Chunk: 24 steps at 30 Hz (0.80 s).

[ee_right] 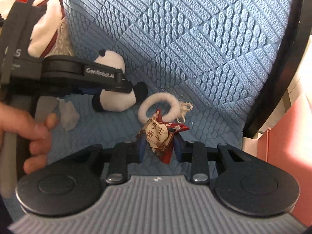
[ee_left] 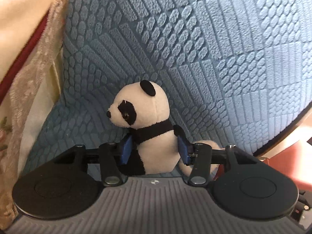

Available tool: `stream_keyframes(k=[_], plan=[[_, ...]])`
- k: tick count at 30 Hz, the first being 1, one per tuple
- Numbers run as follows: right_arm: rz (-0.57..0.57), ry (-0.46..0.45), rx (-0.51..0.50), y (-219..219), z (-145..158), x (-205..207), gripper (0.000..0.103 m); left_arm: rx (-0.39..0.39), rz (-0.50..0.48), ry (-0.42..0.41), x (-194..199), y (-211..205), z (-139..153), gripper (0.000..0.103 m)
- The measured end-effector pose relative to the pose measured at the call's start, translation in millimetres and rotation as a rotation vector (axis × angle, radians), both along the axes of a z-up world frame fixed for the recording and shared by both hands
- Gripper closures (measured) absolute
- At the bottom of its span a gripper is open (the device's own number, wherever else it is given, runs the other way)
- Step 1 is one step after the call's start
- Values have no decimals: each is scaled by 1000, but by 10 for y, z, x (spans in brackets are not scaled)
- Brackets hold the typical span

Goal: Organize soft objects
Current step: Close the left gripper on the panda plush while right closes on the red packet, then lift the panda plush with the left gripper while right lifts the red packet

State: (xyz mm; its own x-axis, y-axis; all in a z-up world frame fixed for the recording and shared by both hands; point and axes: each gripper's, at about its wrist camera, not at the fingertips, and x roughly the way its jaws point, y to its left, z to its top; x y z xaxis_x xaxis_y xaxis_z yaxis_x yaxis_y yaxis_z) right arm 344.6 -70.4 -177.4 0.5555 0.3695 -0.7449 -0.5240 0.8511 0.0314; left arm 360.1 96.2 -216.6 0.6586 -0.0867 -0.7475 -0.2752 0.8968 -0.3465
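A black-and-white panda plush (ee_left: 152, 107) sits upright on the blue textured cushion (ee_left: 214, 48), facing left. My left gripper (ee_left: 154, 152) is shut on its body, one blue pad on each side. The right wrist view shows the same panda (ee_right: 115, 99) with the left gripper (ee_right: 117, 83) over it from the left. My right gripper (ee_right: 159, 150) is shut on a small red printed pouch (ee_right: 159, 136) with large characters on it. A white fluffy ring (ee_right: 156, 101) and a thin cord hang from the pouch's top, just above the seat. Part of that ring (ee_left: 211, 146) shows behind my left gripper's right finger.
The cushion's back rises steeply behind both toys. Beige lace fabric with dark red trim (ee_left: 35, 74) hangs at the left. A person's hand (ee_right: 33, 134) holds the left gripper's handle. A pale translucent scrap (ee_right: 68, 115) lies on the seat. A pink-red box (ee_right: 282, 136) stands at the right.
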Motion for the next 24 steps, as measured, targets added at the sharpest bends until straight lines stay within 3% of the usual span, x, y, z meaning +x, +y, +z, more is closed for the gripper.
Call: stream_keyframes(k=[10, 15, 24], plan=[[-48, -10, 25, -133, 124, -210, 70, -73, -52, -22, -490, -111, 261, 48], [-68, -11, 41, -230, 186, -325, 70, -29, -109, -32, -738, -168, 437, 48], [-104, -5, 56, -356, 221, -548, 70, -34, -132, -50, -1143, -227, 594, 48]])
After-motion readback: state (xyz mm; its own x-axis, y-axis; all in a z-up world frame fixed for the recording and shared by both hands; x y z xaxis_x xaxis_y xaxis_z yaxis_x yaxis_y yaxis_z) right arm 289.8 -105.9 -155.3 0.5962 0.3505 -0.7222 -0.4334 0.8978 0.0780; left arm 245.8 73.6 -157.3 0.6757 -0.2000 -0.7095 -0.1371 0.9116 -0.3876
